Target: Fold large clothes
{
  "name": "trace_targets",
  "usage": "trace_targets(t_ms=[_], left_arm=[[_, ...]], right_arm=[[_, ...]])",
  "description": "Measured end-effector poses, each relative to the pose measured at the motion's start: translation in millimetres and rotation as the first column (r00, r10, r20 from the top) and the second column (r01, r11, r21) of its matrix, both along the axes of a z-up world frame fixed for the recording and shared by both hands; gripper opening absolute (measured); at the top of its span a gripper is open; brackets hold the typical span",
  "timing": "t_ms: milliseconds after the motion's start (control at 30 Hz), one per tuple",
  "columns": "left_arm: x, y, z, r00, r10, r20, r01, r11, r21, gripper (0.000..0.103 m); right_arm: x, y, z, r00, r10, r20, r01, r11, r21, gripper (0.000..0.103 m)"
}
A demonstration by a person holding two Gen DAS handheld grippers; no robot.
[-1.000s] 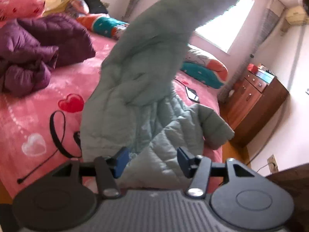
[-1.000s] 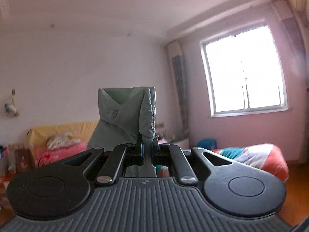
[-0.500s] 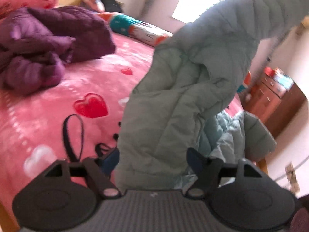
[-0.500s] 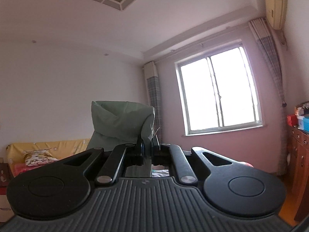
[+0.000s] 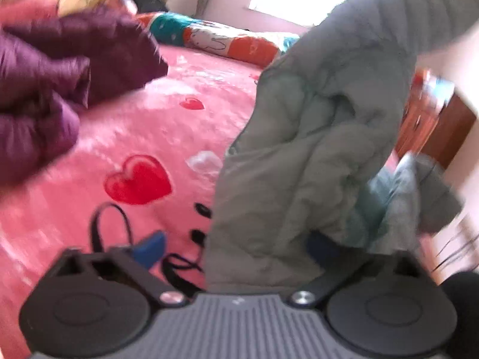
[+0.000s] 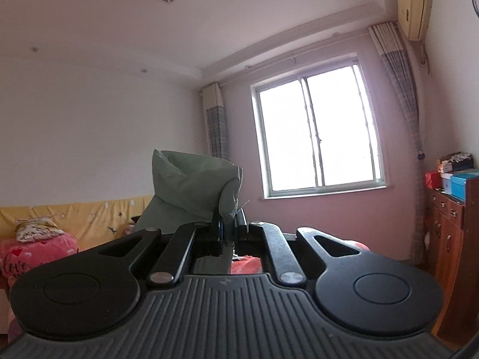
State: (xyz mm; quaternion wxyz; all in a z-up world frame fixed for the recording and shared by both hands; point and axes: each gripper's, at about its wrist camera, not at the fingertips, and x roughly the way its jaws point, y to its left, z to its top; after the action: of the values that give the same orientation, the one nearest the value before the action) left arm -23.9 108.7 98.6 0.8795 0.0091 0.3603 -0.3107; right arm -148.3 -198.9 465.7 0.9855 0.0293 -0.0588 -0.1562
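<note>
**Soft quilted jacket held up over the bed**

Pink bedding with red hearts covers the bed, and over it a pale green quilted jacket is hung in the air, its lower part reaching down toward the near edge of the bed. A corner of the jacket is pinched in the closed jaws of the right gripper, which is raised to about the height of the window. The jaws of the left gripper have just been opening and are now spread wide; the lower hem hangs between them, but it is not seen to be pressed. A purple padded garment is left crumpled farther back on the bed, and a black strap lies just beside the hem.

The jacket is judged to be light but bulky, soft and without any stiffness, so it will sag and twist under one hold. Its smooth shell may be slippery. A second hold is best taken on a stitched hem or seam, where the padding is thinner and the edge can be gripped fully.
</note>
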Motion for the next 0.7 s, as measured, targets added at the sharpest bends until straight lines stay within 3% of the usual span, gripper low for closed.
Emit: trace_targets(t_ms=[67, 133, 233, 333, 367, 400, 500, 567, 700], left_arm=[[7.3, -8.7, -7.8, 0.997, -0.053, -0.050, 0.054, 0.998, 0.019, 0.102], [14.0, -16.2, -13.6, 0.989, -0.097, -0.110, 0.094, 0.995, -0.027, 0.102], [15.0, -29.1, -14.9, 0.983, -0.132, -0.125, 0.123, 0.989, -0.076, 0.098], [17.7, -28.3, -16.7, 0.979, -0.100, -0.181, 0.076, 0.988, -0.134, 0.068], [17.0, -29.6, -16.5, 0.981, -0.074, -0.182, 0.055, 0.993, -0.107, 0.042], [17.5, -32.4, -15.7, 0.982, -0.051, -0.181, 0.039, 0.997, -0.072, 0.024], [12.0, -35.2, -6.8, 0.988, -0.020, -0.152, 0.020, 1.000, 0.001, 0.007], [7.1, -34.3, 8.1, 0.995, -0.002, -0.103, 0.005, 1.000, 0.028, 0.003], [-2.6, -16.7, 47.9, 0.998, 0.063, -0.003, -0.063, 0.998, -0.014, 0.001]], right_arm=[[-1.1, -4.6, -2.4, 1.000, -0.009, 0.003, 0.009, 1.000, 0.007, 0.007], [3.9, -3.5, 2.5, 1.000, -0.004, 0.007, 0.004, 1.000, 0.026, 0.007], [13.4, -8.6, -4.3, 1.000, 0.003, -0.004, -0.003, 0.999, 0.036, 0.007], [25.3, -20.9, -4.5, 0.999, 0.004, -0.032, -0.003, 1.000, 0.029, 0.007], [28.0, -23.4, -2.4, 0.999, 0.004, -0.034, -0.003, 1.000, 0.030, 0.007], [32.1, -28.3, 6.2, 0.999, 0.004, -0.033, -0.003, 0.999, 0.033, 0.007], [23.3, -22.4, 5.7, 1.000, 0.003, -0.015, -0.003, 0.999, 0.048, 0.007], [19.0, -18.4, 1.7, 1.000, 0.001, -0.004, -0.001, 0.998, 0.058, 0.007], [10.7, -14.7, 1.7, 1.000, -0.016, 0.014, 0.015, 0.999, 0.043, 0.007]])
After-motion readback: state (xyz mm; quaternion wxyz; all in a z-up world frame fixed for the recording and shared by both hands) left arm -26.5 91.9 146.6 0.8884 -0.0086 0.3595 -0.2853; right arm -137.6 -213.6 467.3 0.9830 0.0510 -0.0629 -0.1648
